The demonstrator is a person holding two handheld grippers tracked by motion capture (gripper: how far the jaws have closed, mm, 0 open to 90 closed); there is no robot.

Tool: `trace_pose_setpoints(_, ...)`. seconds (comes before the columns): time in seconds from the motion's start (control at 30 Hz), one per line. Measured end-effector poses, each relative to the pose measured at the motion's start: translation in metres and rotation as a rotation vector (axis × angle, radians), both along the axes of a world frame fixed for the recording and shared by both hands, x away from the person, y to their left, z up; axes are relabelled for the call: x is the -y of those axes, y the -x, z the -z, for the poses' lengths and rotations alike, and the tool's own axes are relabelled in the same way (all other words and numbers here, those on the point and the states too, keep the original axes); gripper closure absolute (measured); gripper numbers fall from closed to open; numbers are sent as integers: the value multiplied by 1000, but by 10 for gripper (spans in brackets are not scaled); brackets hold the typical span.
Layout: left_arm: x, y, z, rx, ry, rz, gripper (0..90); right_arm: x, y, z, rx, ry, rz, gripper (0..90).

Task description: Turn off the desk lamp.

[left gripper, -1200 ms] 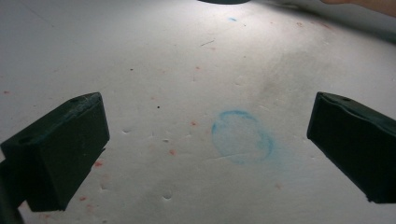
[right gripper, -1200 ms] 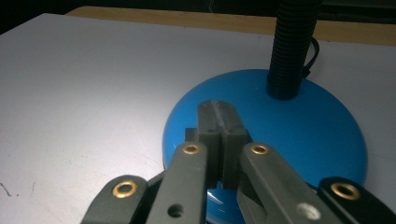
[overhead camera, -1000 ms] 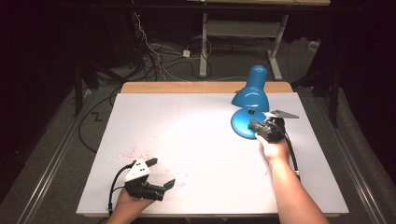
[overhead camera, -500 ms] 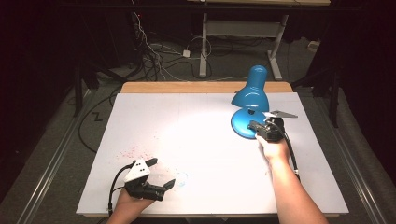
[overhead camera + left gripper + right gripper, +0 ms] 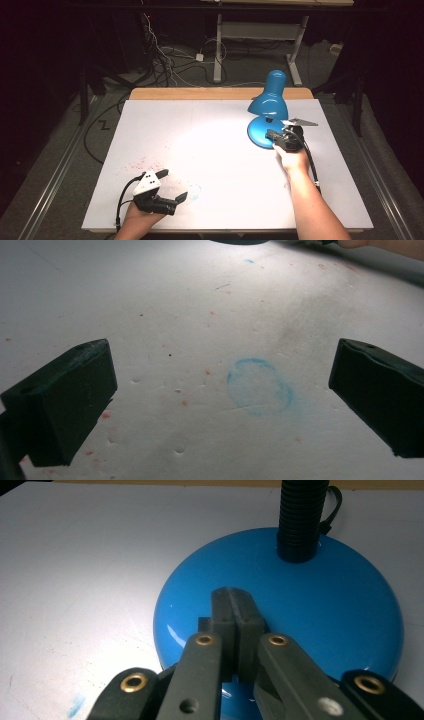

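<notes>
A blue desk lamp (image 5: 268, 100) stands at the back right of the white table (image 5: 200, 130) and throws a bright pool of light on it. Its round base (image 5: 325, 605) carries a black ribbed neck (image 5: 302, 515). My right gripper (image 5: 232, 605) is shut with its jaws pressed together, and the tips rest on the near side of the base (image 5: 257, 134). My left gripper (image 5: 172, 186) hovers open near the front left edge. Between its wide-apart jaws I see nothing except a faint blue ring stain (image 5: 260, 392) on the table surface; the gripper (image 5: 222, 362) holds nothing.
Red speckles (image 5: 142, 162) mark the white surface at the front left. A wooden strip (image 5: 200, 93) runs along the table's far edge. Cables (image 5: 165, 60) and a desk frame (image 5: 260, 30) lie on the dark floor beyond.
</notes>
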State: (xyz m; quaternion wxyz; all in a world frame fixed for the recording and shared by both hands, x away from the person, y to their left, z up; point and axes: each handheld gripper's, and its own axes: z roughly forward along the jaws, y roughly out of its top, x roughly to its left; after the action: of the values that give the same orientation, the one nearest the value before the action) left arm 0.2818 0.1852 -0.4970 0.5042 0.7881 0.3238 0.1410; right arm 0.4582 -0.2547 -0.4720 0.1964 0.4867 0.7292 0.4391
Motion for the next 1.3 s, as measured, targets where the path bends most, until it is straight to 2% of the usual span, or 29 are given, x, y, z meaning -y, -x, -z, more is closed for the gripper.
trace_pose_setpoints(0.6,0,0,0,1,1,2,0,0,0,1,-2,-7,5,900)
trace_pose_setpoints(0.73,0,0,0,1,2,2,0,-1,0,1,0,-9,20,900)
trace_pose_setpoints(0.8,0,0,0,2,1,2,0,-2,-1,2,-1,7,34,900)
trace_pose_setpoints(0.9,0,0,0,2,0,2,0,0,-1,3,-5,-11,42,900)
trace_pose_setpoints(1.3,0,0,0,0,-1,3,0,-2,0,2,7,11,40,900)
